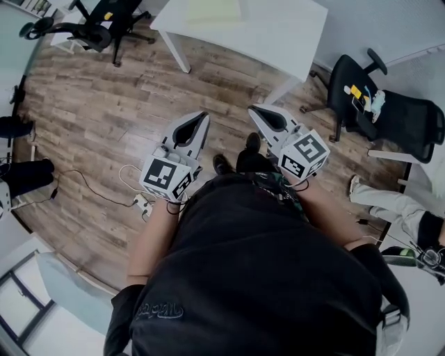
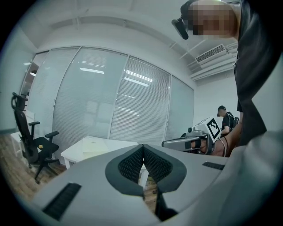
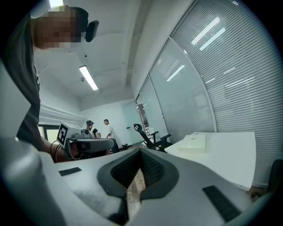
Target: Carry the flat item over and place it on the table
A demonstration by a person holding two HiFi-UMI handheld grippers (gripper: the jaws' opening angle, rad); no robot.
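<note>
Wood floor (image 1: pixel 104 97), white table (image 1: pixel 278 35) w/ flat item (image 1: pixel 213 10) ahead, chairs (image 1: pixel 389 115) flanking, L tool (image 1: pixel 201 119) & R tool (image 1: pixel 256 111) closed, empty.

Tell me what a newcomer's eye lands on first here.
The left hand-held gripper and right hand-held gripper jut out mid-frame, both shut and empty. Ahead stands a white table with a pale flat item on it; a black office chair sits at right.

Black office chair (image 1: pixel 407 122), wood floor (image 1: pixel 90 118) — white power strip (image 1: pixel 143 204), slatted blinds (image 2: pixel 137 101)
</note>
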